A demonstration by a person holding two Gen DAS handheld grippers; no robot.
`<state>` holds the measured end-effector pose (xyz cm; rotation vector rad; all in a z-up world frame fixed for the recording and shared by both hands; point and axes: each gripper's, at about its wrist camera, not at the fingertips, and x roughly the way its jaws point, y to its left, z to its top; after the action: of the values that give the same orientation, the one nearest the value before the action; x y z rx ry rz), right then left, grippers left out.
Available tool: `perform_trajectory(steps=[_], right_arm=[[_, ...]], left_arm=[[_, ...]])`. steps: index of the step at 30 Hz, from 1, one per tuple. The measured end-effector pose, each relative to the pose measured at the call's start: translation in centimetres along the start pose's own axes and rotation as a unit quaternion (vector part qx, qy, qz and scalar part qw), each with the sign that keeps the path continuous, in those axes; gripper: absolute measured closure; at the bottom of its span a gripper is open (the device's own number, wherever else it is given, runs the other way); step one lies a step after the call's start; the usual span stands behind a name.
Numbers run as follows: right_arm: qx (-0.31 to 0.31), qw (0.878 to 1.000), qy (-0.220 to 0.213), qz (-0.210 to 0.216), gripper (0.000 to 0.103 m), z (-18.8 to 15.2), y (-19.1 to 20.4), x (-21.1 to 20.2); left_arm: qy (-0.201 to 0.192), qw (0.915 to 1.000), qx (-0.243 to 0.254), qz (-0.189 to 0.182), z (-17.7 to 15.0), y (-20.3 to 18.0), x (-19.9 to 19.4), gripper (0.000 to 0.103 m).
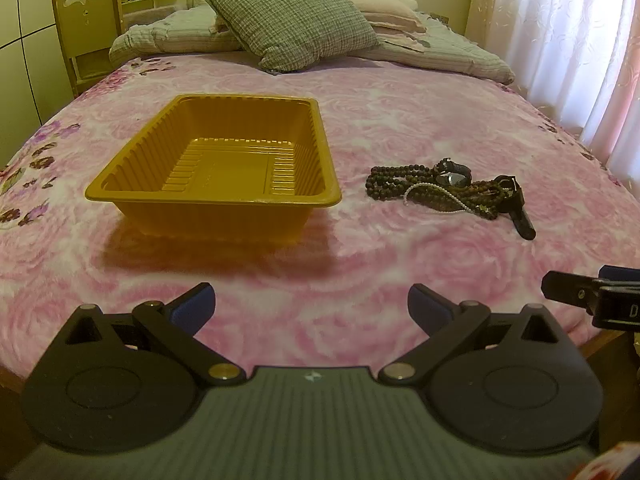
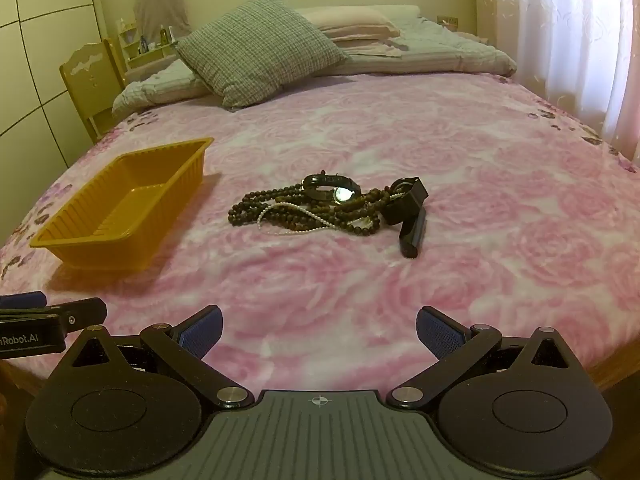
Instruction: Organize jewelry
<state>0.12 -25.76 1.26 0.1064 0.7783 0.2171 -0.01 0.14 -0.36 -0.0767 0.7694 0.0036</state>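
An empty orange plastic tray [image 1: 120, 176] [image 2: 64, 236] sits on the pink bed. To its right lies a tangled pile of jewelry: dark bead strands [image 1: 392, 184] [image 2: 256, 208], a thin white pearl strand [image 1: 428, 190] [image 2: 288, 210], a black wristwatch [image 1: 454, 174] [image 2: 334, 190] and a black strap piece [image 1: 520, 216] [image 2: 412, 232]. My left gripper [image 1: 312, 308] is open and empty, near the bed's front edge before the tray. My right gripper [image 2: 320, 330] is open and empty, in front of the pile. Each gripper's tip shows in the other's view.
A pink floral blanket [image 2: 480, 240] covers the bed. A checked cushion [image 1: 296, 12] and folded bedding lie at the head. A wooden chair [image 1: 84, 28] stands at the far left. White curtains [image 2: 560, 32] hang on the right.
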Motion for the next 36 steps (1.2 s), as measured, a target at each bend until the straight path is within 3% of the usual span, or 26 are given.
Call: perform_trajectory(steps=[36], right_arm=[[0.000,1.000,-0.002,-0.002,0.000,0.13,-0.04,-0.04]], left_arm=[[0.003,1.0000,0.002,-0.007,0.03,-0.37,0.05,0.001]])
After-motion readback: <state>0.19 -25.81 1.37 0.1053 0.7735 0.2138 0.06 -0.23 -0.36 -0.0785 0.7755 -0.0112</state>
